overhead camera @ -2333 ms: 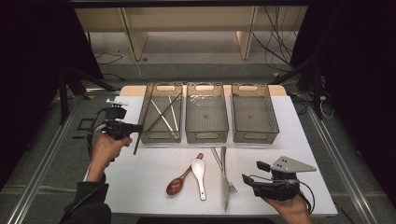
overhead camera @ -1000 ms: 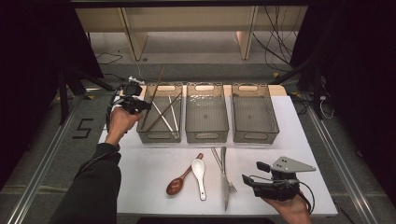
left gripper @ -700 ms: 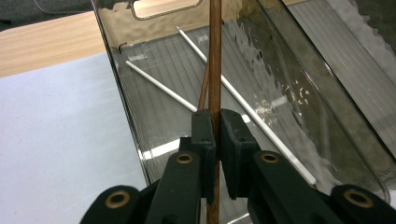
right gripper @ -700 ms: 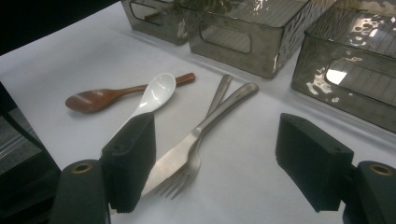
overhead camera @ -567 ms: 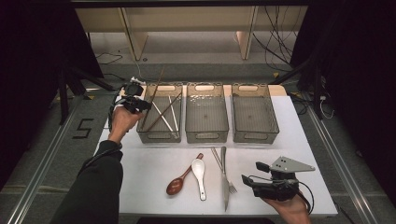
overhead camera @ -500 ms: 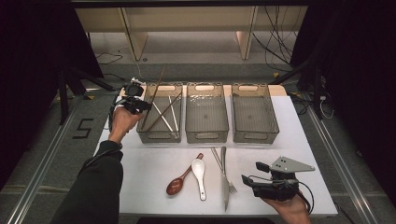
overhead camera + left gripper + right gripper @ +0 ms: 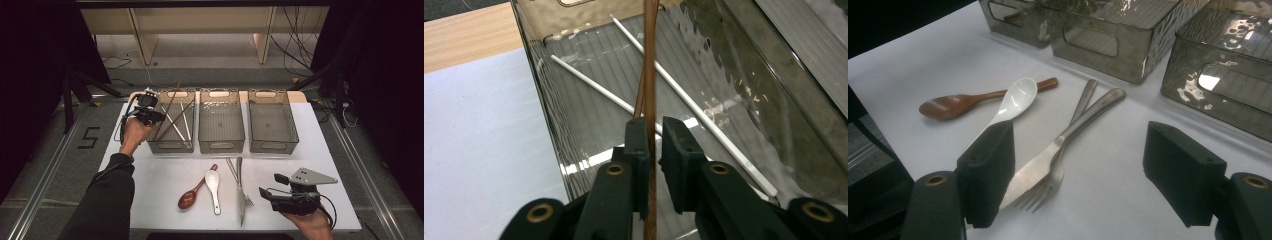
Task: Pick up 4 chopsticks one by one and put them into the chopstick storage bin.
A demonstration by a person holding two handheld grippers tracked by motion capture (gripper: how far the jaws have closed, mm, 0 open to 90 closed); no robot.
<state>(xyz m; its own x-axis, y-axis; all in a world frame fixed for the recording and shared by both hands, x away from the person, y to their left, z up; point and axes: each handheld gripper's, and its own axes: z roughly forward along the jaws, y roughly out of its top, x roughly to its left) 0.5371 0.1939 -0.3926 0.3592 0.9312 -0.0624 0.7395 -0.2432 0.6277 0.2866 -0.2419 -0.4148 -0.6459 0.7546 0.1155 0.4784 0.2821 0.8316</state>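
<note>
My left gripper hangs over the left edge of the left smoky bin. A brown chopstick runs between its pads and slants down into the bin, where a second brown chopstick and two white chopsticks lie. The jaws of the left gripper have just been opening, and a thin gap shows between the stick and the right pad. My right gripper rests at the table's front right; the right gripper is wide open and holds nothing.
A wooden spoon, a white spoon, a fork and a knife lie on the white table front of centre. The middle bin and right bin stand beside the left one.
The left hand carried the brown chopstick from beside the left bin's front corner up to the bin's far left edge, then stayed there. The right hand has not moved.
</note>
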